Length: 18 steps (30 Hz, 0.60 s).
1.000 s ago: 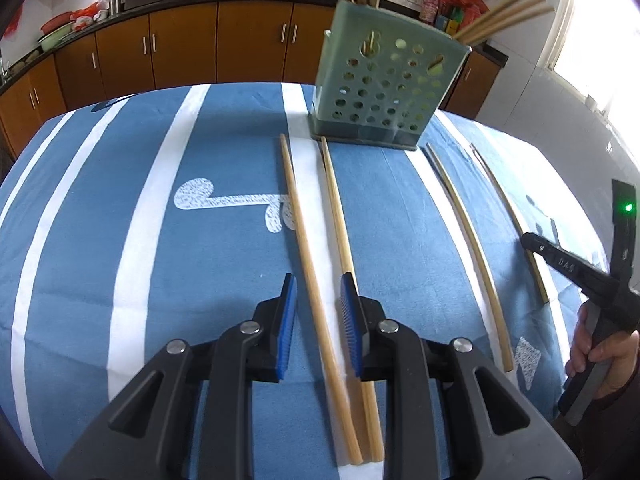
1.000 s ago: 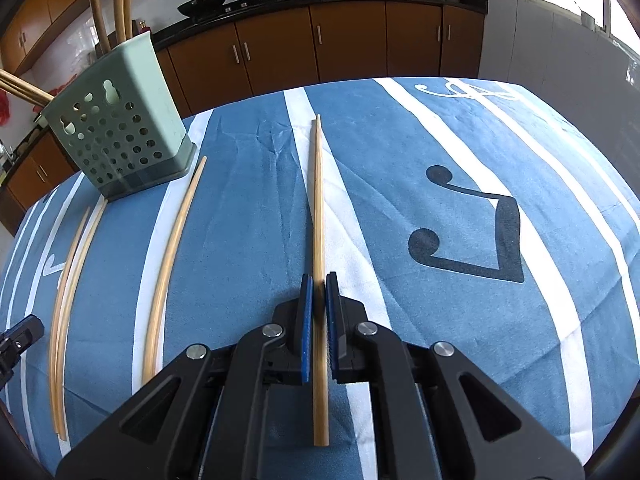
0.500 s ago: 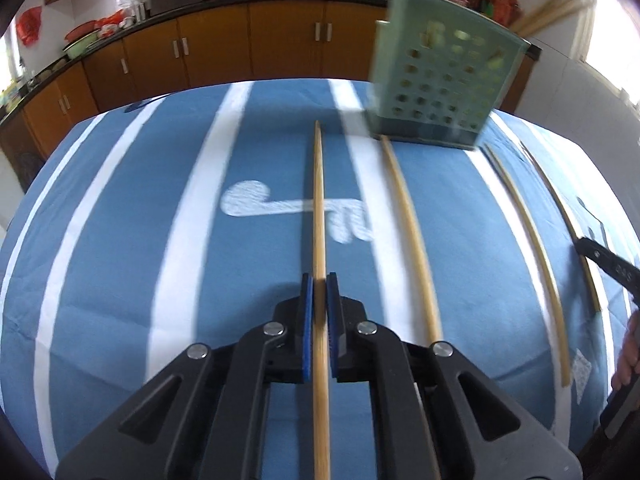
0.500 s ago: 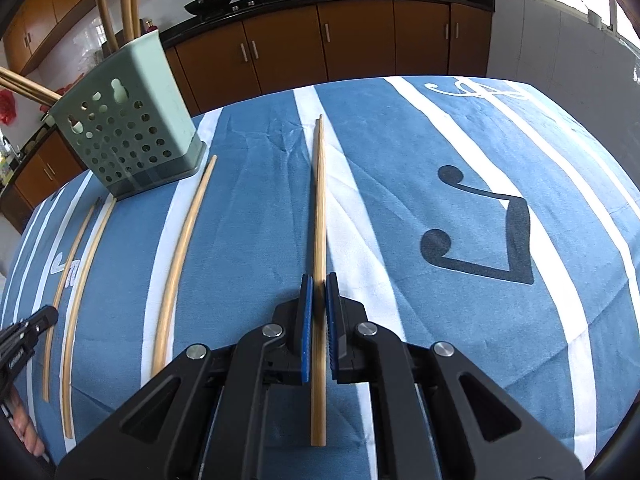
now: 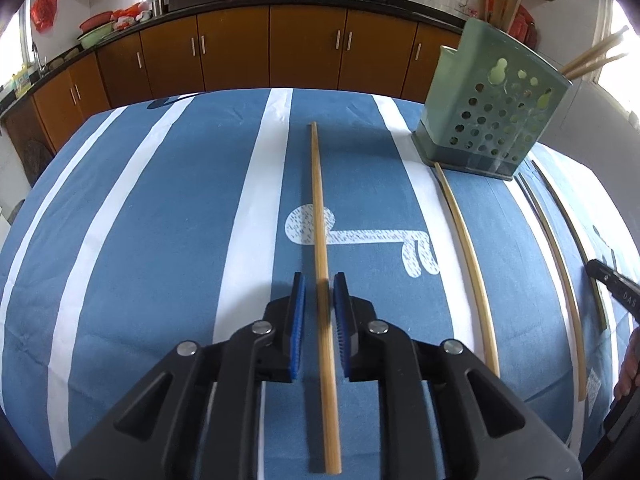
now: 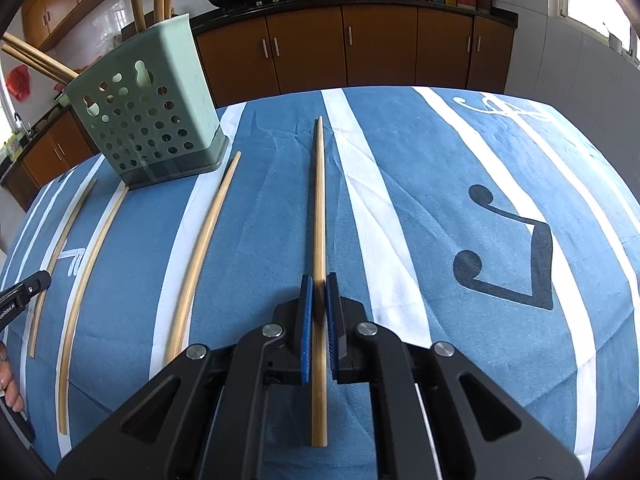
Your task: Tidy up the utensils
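Observation:
My left gripper (image 5: 319,280) is open, with a long bamboo chopstick (image 5: 320,216) lying between its fingers on the blue striped tablecloth. My right gripper (image 6: 316,280) is shut on another bamboo chopstick (image 6: 319,200), whose far tip points away from me. The green perforated utensil holder (image 5: 490,120) stands at the far right in the left wrist view and at the far left (image 6: 148,120) in the right wrist view, with several chopsticks standing in it.
More chopsticks lie on the cloth: one near the holder (image 5: 468,256) and two thinner ones further right (image 5: 560,268). In the right wrist view they lie left of my gripper (image 6: 200,256). Brown kitchen cabinets (image 5: 280,48) run behind the table.
My left gripper closed on a chopstick half a second ago and has now opened, with the chopstick still between its fingers. My right gripper stays shut on its chopstick.

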Each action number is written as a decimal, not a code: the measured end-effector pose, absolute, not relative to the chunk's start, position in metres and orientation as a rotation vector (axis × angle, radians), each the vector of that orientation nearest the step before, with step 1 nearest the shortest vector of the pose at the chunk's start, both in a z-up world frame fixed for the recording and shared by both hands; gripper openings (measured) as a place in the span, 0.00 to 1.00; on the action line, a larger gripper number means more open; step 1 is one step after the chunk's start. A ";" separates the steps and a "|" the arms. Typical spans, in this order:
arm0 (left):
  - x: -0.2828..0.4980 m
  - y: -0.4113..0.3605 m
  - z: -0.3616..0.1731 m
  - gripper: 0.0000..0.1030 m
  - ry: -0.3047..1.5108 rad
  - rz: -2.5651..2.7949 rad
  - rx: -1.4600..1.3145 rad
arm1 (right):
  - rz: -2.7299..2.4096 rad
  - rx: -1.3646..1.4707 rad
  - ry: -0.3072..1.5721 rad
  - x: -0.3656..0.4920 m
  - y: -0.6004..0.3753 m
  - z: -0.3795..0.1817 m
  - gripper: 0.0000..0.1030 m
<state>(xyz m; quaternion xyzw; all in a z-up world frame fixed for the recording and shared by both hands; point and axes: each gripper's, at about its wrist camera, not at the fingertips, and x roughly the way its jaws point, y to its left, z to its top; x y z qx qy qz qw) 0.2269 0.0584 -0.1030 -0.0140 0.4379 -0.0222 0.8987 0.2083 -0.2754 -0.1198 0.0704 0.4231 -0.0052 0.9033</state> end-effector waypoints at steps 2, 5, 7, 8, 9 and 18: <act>0.225 0.056 -0.104 0.18 0.898 -0.047 -0.006 | -0.014 0.134 0.869 0.208 -0.273 -0.120 0.08; 0.224 0.057 -0.104 0.18 0.897 -0.051 -0.017 | -0.015 0.133 0.870 0.208 -0.273 -0.120 0.08; 0.223 0.058 -0.104 0.18 0.897 -0.051 -0.025 | -0.011 0.139 0.870 0.207 -0.275 -0.120 0.08; 0.223 0.059 -0.104 0.18 0.897 -0.051 -0.027 | -0.011 0.140 0.870 0.207 -0.275 -0.120 0.08; 0.223 0.058 -0.105 0.18 0.897 -0.050 -0.025 | -0.011 0.140 0.870 0.208 -0.275 -0.120 0.08; 0.223 0.055 -0.104 0.19 0.900 -0.034 0.007 | -0.012 0.136 0.872 0.207 -0.275 -0.120 0.08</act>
